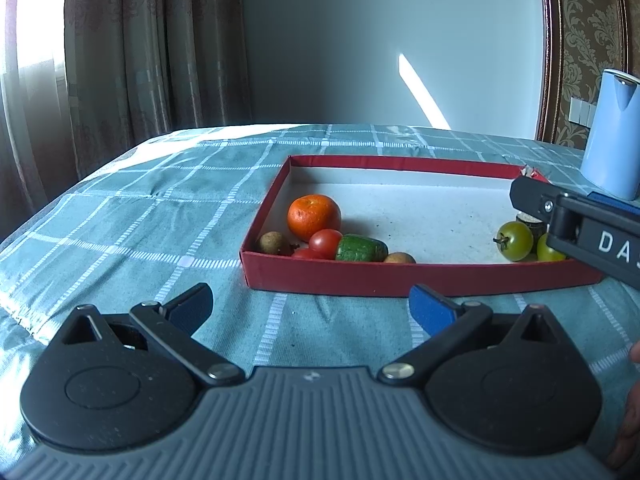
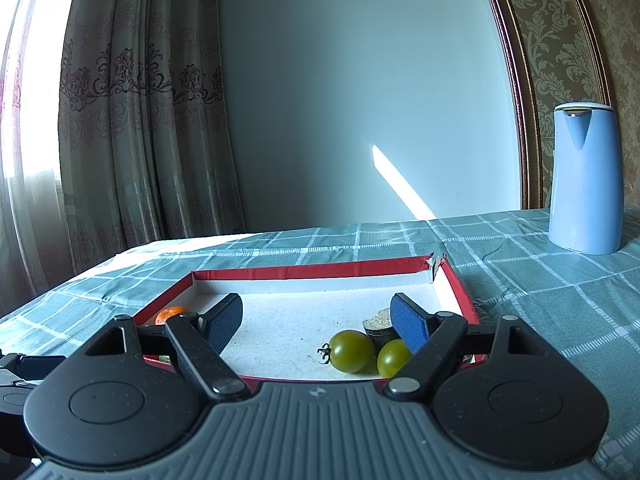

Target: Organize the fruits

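Note:
A shallow red box (image 1: 400, 278) with a white floor lies on the checked cloth. In its left near corner lie an orange (image 1: 314, 216), a red tomato (image 1: 326, 242), a green cucumber piece (image 1: 360, 249) and two brown longans (image 1: 273, 243). At its right lie two green tomatoes (image 2: 351, 350) and a dark cut piece (image 2: 380, 326). My left gripper (image 1: 312, 308) is open and empty, just before the box's near wall. My right gripper (image 2: 316, 322) is open and empty over the box's right part, its right finger (image 2: 408, 328) beside the green tomatoes.
A light blue kettle (image 2: 586, 180) stands on the cloth right of the box. Curtains and a wall are behind the table. The table's left edge (image 1: 24, 232) falls away at the left. The box's far right corner (image 2: 434, 264) is torn.

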`<state>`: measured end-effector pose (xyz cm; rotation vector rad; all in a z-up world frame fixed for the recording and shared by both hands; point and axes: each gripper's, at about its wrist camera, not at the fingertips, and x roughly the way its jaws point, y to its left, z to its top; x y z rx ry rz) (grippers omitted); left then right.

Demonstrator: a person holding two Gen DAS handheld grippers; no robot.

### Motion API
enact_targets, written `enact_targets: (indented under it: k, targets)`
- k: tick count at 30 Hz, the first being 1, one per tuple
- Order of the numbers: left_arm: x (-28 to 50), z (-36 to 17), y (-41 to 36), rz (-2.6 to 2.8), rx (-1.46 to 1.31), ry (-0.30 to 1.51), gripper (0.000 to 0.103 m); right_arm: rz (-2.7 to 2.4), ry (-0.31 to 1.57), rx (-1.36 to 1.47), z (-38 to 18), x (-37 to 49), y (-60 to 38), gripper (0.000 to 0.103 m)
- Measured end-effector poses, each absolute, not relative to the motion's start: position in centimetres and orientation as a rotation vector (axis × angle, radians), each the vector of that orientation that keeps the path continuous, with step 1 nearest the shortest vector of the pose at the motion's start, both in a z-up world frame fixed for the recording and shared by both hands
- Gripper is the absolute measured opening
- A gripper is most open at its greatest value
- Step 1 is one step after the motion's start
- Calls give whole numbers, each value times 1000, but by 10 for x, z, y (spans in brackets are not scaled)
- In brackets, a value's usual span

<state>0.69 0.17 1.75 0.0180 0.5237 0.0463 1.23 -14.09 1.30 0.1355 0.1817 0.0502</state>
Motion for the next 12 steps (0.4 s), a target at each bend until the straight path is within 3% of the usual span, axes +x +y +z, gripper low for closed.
enact_targets:
  k: [12]
  targets:
    - [3,19,-1,46,37,486,103,50,181,136,13,12,-141,81]
